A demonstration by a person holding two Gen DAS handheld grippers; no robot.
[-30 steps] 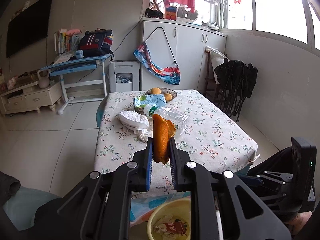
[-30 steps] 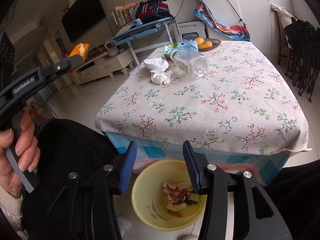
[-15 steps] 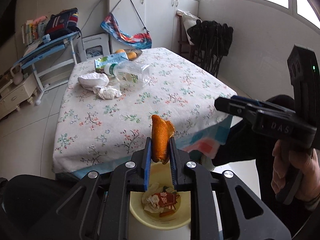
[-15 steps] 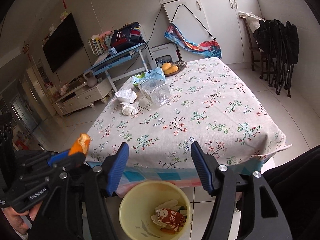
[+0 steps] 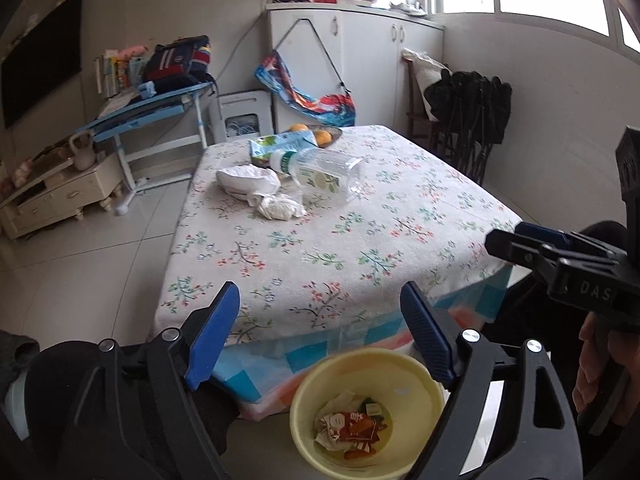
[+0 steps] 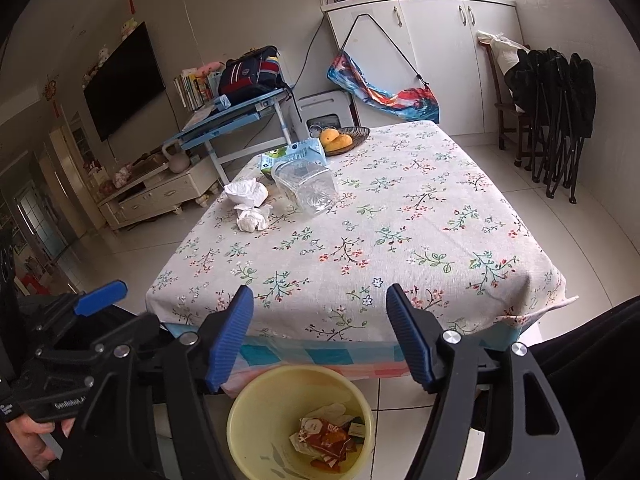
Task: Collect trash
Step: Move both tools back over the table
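My left gripper (image 5: 320,334) has just sprung wide, empty, over the yellow bin (image 5: 416,368) at six o'clock (orange peel (image 5: 354,454) inside). Right gripper (image 6: 320,332) opening too, empty. I'd next approach the crumpled tissues (image 5: 280,206) at twelve squarely, pinching low.

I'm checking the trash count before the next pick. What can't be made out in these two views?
- Yellow bin: left wrist view, the near rim is cut off by the bottom edge; what lies under the red wrapper is hidden.
- Carton: right wrist view, partly behind the clear bottle; print too small.
- Fruit bowl: left wrist view, mostly hidden by the carton.
- Crumpled tissues: count unclear.
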